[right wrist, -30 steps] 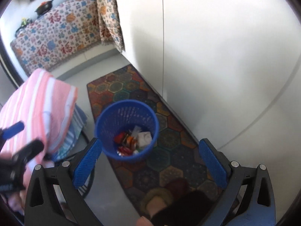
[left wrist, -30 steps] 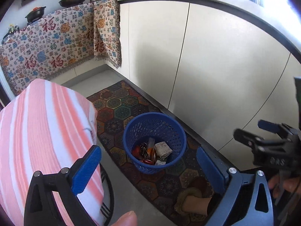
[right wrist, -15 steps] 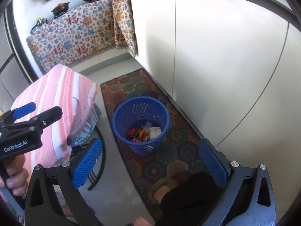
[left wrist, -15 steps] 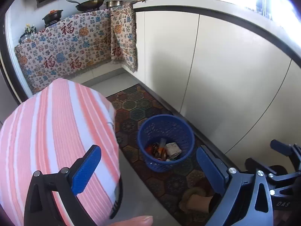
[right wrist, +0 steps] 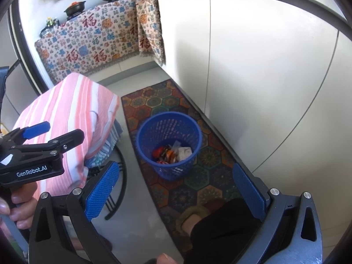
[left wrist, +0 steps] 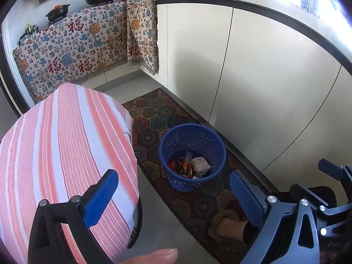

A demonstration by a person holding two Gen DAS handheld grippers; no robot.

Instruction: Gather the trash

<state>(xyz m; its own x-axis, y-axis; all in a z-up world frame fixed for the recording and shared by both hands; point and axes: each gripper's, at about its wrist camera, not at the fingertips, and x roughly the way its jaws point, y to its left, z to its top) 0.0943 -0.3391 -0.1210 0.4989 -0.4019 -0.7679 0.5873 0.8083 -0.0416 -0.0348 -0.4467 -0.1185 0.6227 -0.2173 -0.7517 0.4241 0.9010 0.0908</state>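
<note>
One blue mesh wastebasket (left wrist: 192, 157) is seen standing on the hexagon-patterned runner (right wrist: 193, 182) beside the white cabinets (left wrist: 253, 77). Several crumpled wrappers and papers (right wrist: 172, 151) lie at its bottom; their exact number cannot be made out. Two grippers are held above: the left gripper (left wrist: 173, 195) and the right gripper (right wrist: 176, 190), both with jaws spread wide and nothing between them. One striped cloth (left wrist: 66, 154) covers something hidden beneath. One slippered foot (left wrist: 226, 224) is partly cut off.

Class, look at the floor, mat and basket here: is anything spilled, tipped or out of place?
Nothing stands out. The blue basket stands upright on the patterned mat, and the trash lies inside it.
</note>
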